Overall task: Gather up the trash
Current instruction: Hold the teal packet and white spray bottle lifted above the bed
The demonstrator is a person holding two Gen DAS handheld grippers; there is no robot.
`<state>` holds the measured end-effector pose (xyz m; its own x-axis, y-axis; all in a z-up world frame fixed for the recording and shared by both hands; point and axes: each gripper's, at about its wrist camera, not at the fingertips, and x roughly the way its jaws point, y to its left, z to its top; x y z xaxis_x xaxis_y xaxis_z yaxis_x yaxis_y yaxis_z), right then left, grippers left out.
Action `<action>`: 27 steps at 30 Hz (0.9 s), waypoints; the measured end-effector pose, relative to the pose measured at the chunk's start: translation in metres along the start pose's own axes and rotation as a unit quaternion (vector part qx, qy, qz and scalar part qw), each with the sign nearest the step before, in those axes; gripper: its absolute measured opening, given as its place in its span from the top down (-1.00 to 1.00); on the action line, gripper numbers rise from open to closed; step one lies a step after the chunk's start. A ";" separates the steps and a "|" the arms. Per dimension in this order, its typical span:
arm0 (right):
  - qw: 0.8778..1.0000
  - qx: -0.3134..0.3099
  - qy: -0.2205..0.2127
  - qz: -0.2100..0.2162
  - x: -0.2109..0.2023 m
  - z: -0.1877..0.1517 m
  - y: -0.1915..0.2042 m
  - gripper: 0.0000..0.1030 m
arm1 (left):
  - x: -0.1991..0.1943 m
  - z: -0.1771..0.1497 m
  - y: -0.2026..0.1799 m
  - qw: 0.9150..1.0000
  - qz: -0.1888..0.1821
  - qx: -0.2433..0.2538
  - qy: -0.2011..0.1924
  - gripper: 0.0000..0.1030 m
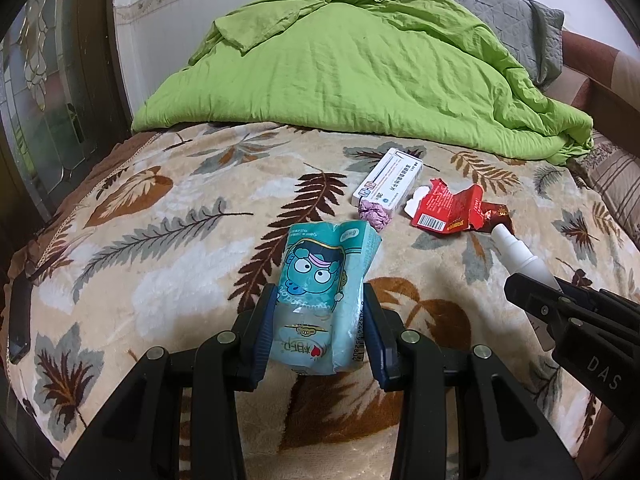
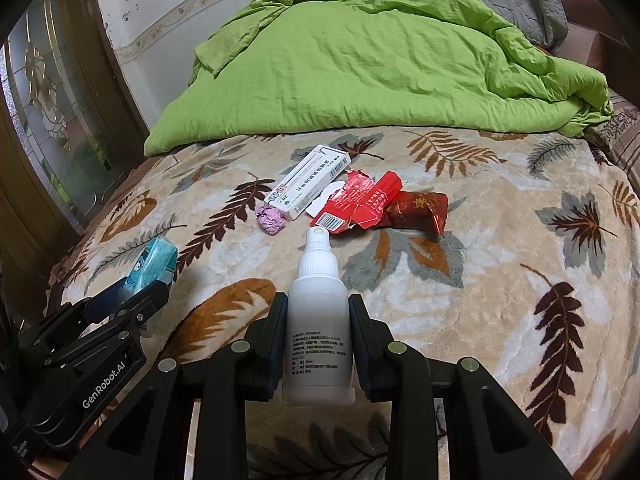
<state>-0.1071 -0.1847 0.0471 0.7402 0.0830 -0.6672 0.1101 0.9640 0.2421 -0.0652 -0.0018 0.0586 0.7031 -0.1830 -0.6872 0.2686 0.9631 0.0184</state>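
Right view only – dark red wrapper (image 2: 416,210) whole; left view – mostly hidden.

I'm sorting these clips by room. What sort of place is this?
Most likely a bedroom: a bed under a leaf-print blanket, a rumpled green quilt and a grey pillow at its head.
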 end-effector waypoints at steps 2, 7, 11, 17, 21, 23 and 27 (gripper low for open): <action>1.000 0.001 0.000 0.000 0.000 0.000 0.000 0.37 | 0.000 0.000 0.000 1.000 0.000 0.000 -0.001 0.25; 1.000 0.001 0.000 0.000 0.000 0.000 -0.001 0.37 | 0.000 0.000 -0.001 1.000 0.001 0.001 -0.001 0.25; 1.000 0.002 -0.001 0.000 -0.002 0.001 -0.002 0.37 | -0.001 0.000 -0.001 1.000 0.001 0.002 -0.002 0.25; 1.000 0.004 -0.002 0.000 -0.003 0.002 -0.003 0.37 | -0.001 0.001 -0.001 1.000 0.000 0.003 -0.003 0.25; 1.000 0.007 -0.003 0.001 -0.004 0.003 -0.004 0.37 | -0.001 0.003 -0.002 1.000 0.000 0.003 -0.004 0.24; 1.000 0.009 -0.003 0.001 -0.004 0.003 -0.005 0.37 | -0.001 0.003 -0.001 1.000 -0.001 0.004 -0.004 0.24; 1.000 0.013 -0.004 0.001 -0.003 0.001 -0.006 0.37 | -0.003 0.002 -0.004 1.000 0.000 0.005 -0.006 0.24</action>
<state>-0.1093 -0.1908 0.0491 0.7458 0.0835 -0.6609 0.1257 0.9567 0.2627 -0.0668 -0.0052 0.0618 0.7112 -0.1848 -0.6782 0.2747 0.9612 0.0261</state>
